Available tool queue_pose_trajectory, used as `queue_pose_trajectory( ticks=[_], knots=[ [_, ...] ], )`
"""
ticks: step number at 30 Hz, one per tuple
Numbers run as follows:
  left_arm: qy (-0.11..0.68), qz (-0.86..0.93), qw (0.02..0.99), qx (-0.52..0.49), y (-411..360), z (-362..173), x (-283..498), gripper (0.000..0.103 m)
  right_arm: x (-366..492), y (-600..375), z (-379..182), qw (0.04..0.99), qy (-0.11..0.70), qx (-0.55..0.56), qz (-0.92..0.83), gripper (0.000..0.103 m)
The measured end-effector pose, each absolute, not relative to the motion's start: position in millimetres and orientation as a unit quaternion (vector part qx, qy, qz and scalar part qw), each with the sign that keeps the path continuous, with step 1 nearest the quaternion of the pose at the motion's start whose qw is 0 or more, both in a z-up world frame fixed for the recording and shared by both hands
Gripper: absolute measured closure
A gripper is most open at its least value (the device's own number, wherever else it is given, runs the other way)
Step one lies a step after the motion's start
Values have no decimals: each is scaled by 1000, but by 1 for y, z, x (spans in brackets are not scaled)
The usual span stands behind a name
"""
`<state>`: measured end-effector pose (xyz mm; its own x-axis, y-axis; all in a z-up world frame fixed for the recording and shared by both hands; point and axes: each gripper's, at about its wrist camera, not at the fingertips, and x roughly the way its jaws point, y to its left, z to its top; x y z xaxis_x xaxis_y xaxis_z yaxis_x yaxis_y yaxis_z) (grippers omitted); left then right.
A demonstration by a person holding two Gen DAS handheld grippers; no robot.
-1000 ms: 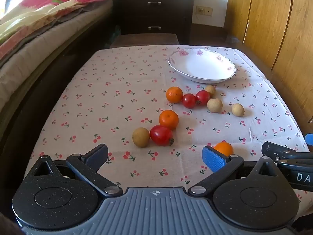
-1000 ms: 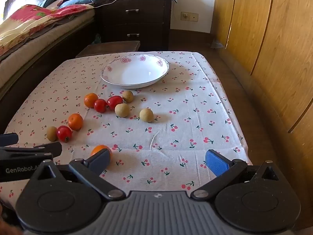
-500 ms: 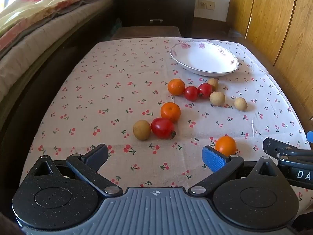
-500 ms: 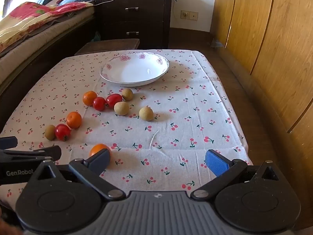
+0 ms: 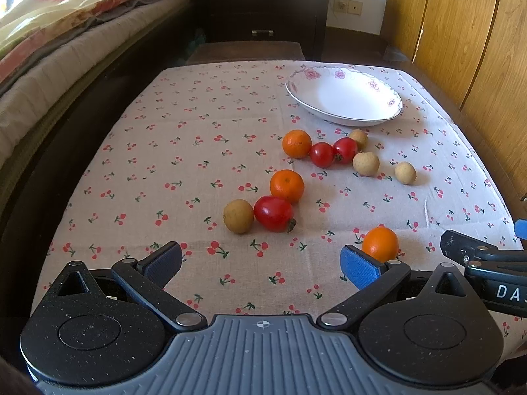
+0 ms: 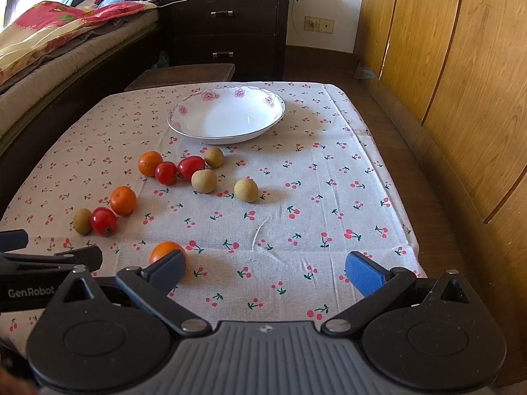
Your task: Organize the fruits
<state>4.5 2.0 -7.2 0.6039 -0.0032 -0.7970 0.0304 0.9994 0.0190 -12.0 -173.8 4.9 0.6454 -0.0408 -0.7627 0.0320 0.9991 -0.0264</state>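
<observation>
Oranges, red tomatoes and tan longans lie loose on the cherry-print tablecloth (image 5: 197, 151). A white flowered bowl (image 5: 346, 98) stands empty at the far side; it also shows in the right wrist view (image 6: 227, 115). My left gripper (image 5: 262, 263) is open and empty, just short of a longan (image 5: 238, 216) and a tomato (image 5: 273, 213), with an orange (image 5: 380, 243) behind its right fingertip. My right gripper (image 6: 266, 271) is open and empty; the same orange (image 6: 164, 251) sits at its left fingertip. Another longan (image 6: 246, 190) lies ahead.
A bed (image 5: 49, 49) runs along the table's left side. A dark dresser (image 6: 227, 29) and a low stool (image 6: 184, 74) stand beyond the far edge. Wooden wardrobe doors (image 6: 444, 82) line the right. The table's right edge (image 6: 388, 177) drops to the floor.
The left gripper has moved forward and lower toward the fruit cluster. The right gripper has edged forward slightly. Both stay open and the fruits have not moved.
</observation>
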Motion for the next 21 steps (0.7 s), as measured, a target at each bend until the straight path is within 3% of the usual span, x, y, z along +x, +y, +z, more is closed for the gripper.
queue_pose_trajectory(
  ticks=[21],
  knots=[
    [445,-13,895,16,2,-8,4,0,-9,-170,3,903,428,-12,-18,0]
  ],
)
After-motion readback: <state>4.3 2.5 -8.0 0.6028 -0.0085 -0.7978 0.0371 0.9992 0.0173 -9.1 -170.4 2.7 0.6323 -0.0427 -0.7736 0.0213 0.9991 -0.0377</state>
